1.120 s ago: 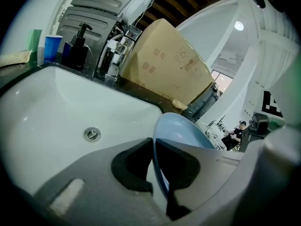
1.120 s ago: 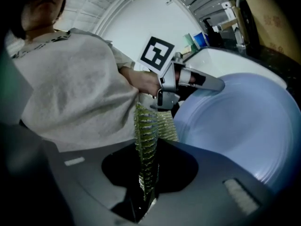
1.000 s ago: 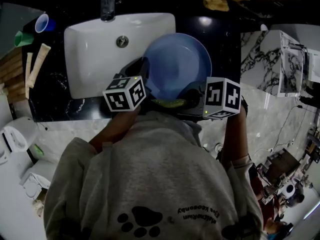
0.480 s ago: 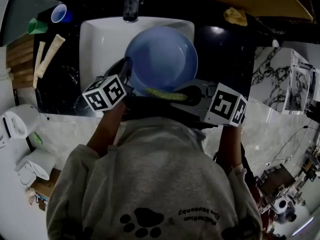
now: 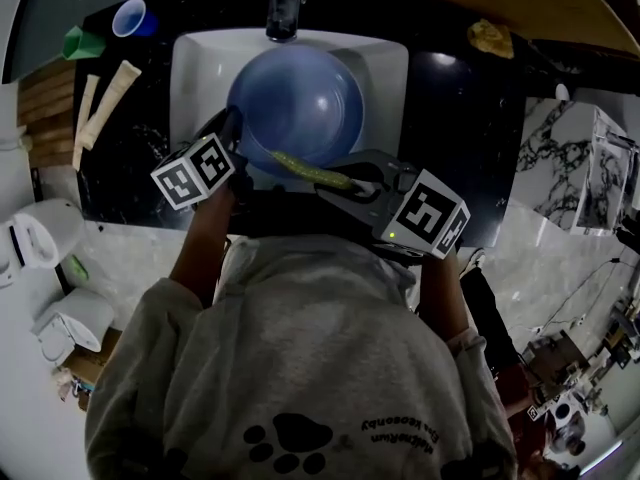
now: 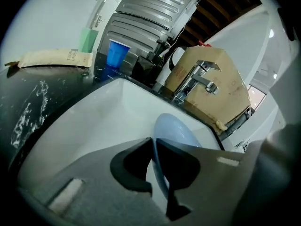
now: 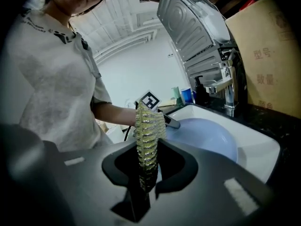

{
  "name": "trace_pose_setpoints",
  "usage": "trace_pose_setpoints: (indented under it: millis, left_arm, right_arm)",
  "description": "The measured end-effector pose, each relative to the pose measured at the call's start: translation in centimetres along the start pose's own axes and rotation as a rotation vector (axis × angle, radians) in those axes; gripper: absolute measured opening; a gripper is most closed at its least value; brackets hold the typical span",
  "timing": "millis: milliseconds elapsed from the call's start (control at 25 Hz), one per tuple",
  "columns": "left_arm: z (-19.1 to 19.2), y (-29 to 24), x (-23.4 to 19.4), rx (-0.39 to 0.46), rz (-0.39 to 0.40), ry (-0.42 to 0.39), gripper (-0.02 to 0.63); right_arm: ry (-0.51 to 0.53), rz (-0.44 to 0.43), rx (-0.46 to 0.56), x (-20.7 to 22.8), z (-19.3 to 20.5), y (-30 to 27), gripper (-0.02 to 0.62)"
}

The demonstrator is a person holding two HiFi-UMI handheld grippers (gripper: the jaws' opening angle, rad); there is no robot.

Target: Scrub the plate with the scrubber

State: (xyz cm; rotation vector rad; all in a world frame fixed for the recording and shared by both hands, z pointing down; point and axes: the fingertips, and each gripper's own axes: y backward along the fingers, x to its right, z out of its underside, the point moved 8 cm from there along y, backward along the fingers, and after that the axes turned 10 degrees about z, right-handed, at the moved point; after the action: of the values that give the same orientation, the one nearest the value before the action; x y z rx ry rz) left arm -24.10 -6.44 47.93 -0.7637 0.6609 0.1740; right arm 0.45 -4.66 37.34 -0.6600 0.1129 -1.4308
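A blue plate point(image 5: 295, 103) is held over the white sink point(image 5: 390, 68), below the tap point(image 5: 283, 13). My left gripper point(image 5: 232, 133) is shut on the plate's left rim point(image 6: 157, 161), which runs edge-on between its jaws. My right gripper point(image 5: 355, 180) is shut on a yellow-green scrubber point(image 5: 310, 171), which lies along the plate's near edge. In the right gripper view the scrubber point(image 7: 148, 135) stands up between the jaws, with the plate point(image 7: 207, 135) behind it.
A blue cup point(image 5: 130, 16), a green cup point(image 5: 85, 40) and two pale tubes point(image 5: 110, 103) lie on the black counter left of the sink. A yellow cloth point(image 5: 490, 36) sits at the back right. A cardboard panel point(image 6: 211, 79) stands behind the tap.
Both grippers have carried the plate and scrubber left and farther back, from the sink's right edge to over the basin under the tap.
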Motion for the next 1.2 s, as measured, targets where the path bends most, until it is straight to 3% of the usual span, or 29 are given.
trace_pose_setpoints:
  millis: [280,560,800,920,1000,1200]
  left_arm:
    - [-0.3,-2.2,-2.2,-0.049,-0.027,0.042,0.020]
    - [-0.2,-3.8,-3.8,-0.090,-0.038,0.038,0.025]
    - [0.1,-4.2,-5.1,-0.114,-0.048,0.082,0.035]
    - [-0.1,-4.0,-5.8,-0.118,-0.075,0.083,0.110]
    - [-0.3,-3.8,-6.2,-0.110,-0.082,0.089,0.120]
    - [-1.3,-2.6,-5.9,-0.074,-0.099,0.029,0.121]
  right_arm:
    - [-0.042,0.100,0.040,-0.2,0.0,-0.4,0.072]
    - [-0.075,0.164,0.038,0.2,-0.1,-0.5,0.072]
    - [-0.084,0.191,0.025,0.2,-0.2,-0.6,0.072]
    - [-0.077,0.195,0.025,0.2,-0.2,-0.7,0.072]
    - [-0.073,0.197,0.023,0.2,-0.3,-0.8,0.072]
    - [-0.068,0.235,0.018,0.0,-0.5,-0.6,0.072]
